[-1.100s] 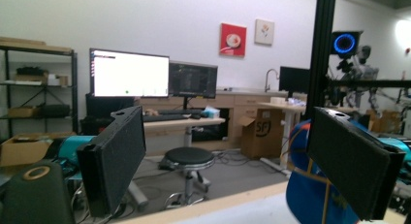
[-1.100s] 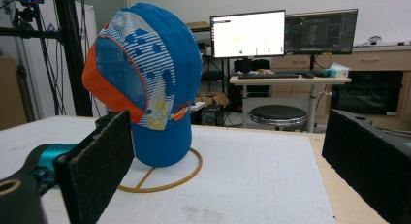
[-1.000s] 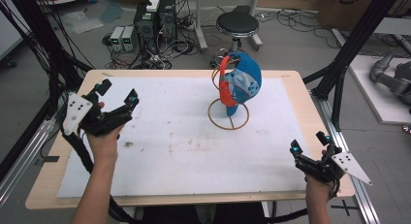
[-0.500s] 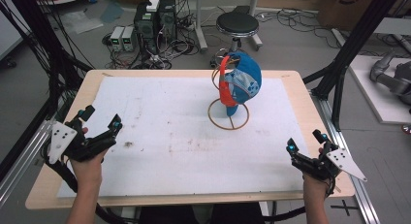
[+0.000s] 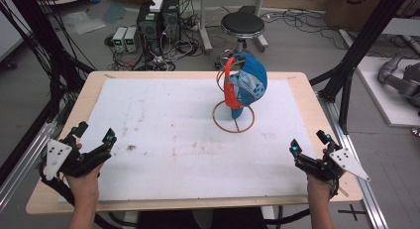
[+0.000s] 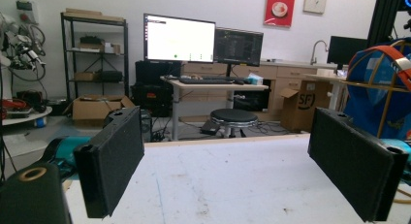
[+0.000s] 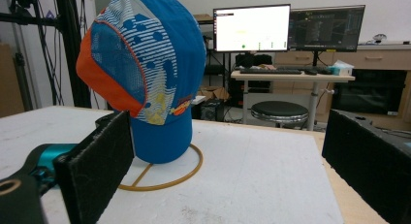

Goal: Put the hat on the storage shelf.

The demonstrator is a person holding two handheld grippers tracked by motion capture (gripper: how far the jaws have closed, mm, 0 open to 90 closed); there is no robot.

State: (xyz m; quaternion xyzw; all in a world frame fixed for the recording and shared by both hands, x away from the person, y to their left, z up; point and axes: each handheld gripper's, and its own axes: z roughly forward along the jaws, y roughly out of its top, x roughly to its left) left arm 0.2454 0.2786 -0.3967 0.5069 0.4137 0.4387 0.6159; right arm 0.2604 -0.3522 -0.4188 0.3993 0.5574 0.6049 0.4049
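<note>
A blue cap with an orange brim hangs on a gold wire stand at the table's back middle. In the right gripper view the blue cap sits ahead and left, on its ring base. My left gripper rests at the front left corner, open and holding nothing. At the front right, my right gripper is also open and holding nothing. In the left gripper view the jaws stand wide apart over the white mat, with the cap at the right edge.
A white mat covers the wooden table. Black frame posts stand at both sides. Behind the table are a stool, computer boxes and floor cables.
My left gripper has pulled back from the table's left middle to the front left corner. My right gripper has shifted slightly toward the front right edge. The cap has not moved.
</note>
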